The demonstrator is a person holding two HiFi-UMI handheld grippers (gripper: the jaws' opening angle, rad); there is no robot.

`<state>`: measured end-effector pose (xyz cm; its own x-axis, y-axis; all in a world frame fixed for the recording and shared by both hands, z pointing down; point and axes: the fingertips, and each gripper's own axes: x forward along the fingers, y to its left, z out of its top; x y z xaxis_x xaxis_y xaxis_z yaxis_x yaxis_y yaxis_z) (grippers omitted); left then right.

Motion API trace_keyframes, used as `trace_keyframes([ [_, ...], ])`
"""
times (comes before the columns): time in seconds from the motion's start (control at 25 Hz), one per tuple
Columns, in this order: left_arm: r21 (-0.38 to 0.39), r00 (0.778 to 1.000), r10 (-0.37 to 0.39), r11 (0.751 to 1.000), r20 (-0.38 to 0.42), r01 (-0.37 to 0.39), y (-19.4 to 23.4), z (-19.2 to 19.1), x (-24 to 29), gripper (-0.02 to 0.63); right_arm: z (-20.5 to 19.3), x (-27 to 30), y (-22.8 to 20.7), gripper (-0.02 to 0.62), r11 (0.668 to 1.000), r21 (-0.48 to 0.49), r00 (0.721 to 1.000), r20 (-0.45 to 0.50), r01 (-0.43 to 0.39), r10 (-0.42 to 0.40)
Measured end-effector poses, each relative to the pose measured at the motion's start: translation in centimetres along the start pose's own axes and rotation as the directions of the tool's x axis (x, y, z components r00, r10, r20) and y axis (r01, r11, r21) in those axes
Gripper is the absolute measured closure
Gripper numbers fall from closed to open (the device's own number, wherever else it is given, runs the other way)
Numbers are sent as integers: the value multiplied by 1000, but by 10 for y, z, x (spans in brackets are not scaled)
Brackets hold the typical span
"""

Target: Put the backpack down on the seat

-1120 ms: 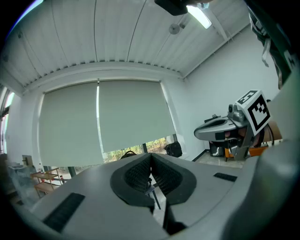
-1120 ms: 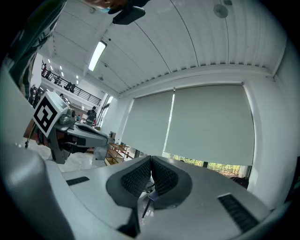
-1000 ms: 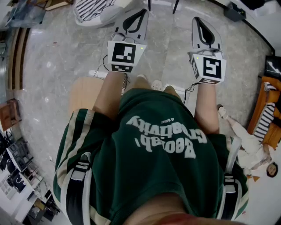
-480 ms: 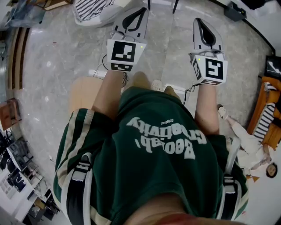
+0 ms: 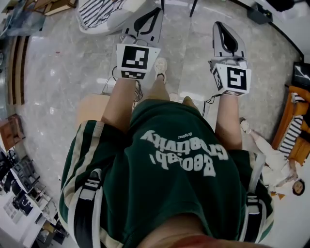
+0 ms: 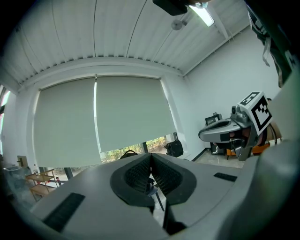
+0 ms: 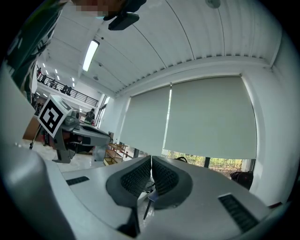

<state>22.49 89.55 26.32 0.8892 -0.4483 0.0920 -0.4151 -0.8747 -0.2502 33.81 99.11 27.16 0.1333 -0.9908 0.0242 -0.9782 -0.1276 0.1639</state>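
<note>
Here, left gripper (image 6: pixel 150 159) and right gripper (image 7: pixel 151 164), two, both closed, empty; two shoulder straps (image 5: pixel 89 193).

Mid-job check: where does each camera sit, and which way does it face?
Head view: on the person's head, looking steeply down at the floor; shows shirt, shoulder straps, forearms, left gripper, right gripper.
Left gripper view: on the left gripper, facing level toward the window blinds; own shut jaws, right gripper at right.
Right gripper view: on the right gripper, facing the same blinds; own shut jaws, left gripper at left.
Shared: both gripper views show the blinds and the opposite gripper.
</note>
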Motion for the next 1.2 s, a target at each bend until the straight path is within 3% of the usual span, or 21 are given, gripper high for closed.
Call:
trace_keyframes([
  [0.6, 2, 995, -96, 995, 26, 96, 183, -17, 178, 588, 13, 243, -42, 560, 997, 3, 996, -27, 80, -80],
  [1.2, 4, 993, -118, 993, 1, 118, 239, -40, 303, 588, -11, 364, -108, 560, 995, 29, 995, -42, 92, -91],
])
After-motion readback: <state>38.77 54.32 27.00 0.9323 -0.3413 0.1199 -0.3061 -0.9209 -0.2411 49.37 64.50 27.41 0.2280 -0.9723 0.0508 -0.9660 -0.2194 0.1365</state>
